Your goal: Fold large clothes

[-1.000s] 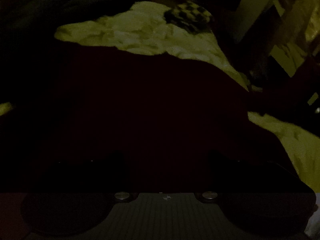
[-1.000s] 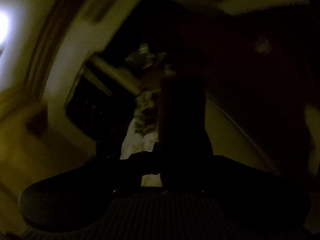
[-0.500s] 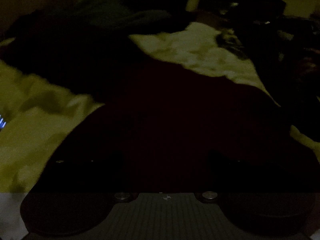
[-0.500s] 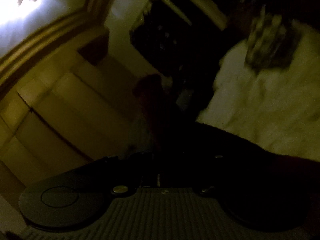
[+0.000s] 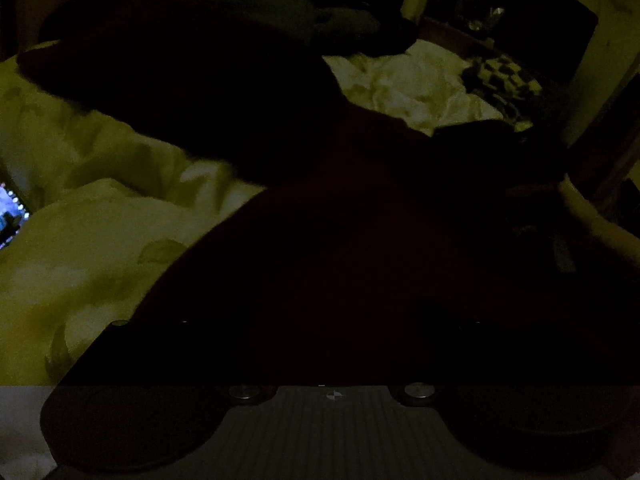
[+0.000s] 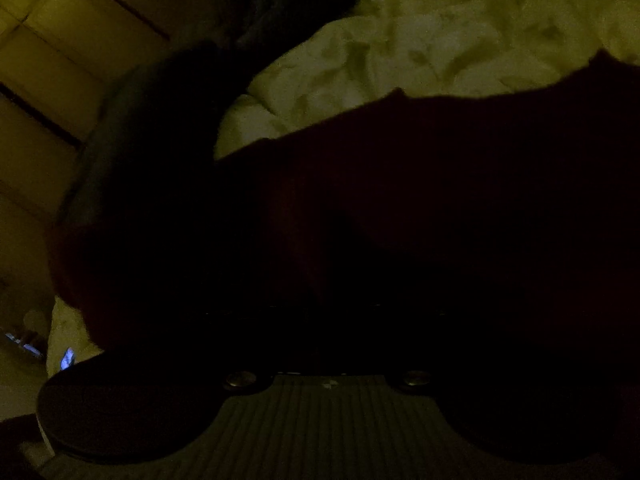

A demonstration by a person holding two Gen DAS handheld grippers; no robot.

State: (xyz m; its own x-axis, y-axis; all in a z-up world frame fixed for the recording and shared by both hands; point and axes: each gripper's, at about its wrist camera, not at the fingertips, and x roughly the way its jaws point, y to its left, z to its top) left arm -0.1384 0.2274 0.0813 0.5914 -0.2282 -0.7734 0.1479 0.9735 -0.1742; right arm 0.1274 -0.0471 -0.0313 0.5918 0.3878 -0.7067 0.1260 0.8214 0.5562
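Left wrist view: dark maroon garment (image 5: 360,240) spread over pale floral bedding (image 5: 80,248), covering left gripper (image 5: 332,320); jaws too dark to tell; right gripper (image 6: 328,320) likewise buried, state unclear; checkered cloth (image 5: 504,80) beyond.

The room is dimly lit, and much of both views is lost in darkness. A bed is seen, covered by a pale, rumpled duvet (image 5: 100,248) printed with faint leaf shapes. A black-and-white checkered cloth (image 5: 506,80) is laid on the far part of the duvet, near a dark framed opening (image 5: 512,20) in a pale wall. A small glowing blue screen (image 5: 10,212) is caught at the left edge. In the right wrist view, pale panelled doors (image 6: 60,60) divided by dark seams are shown beside the bed.
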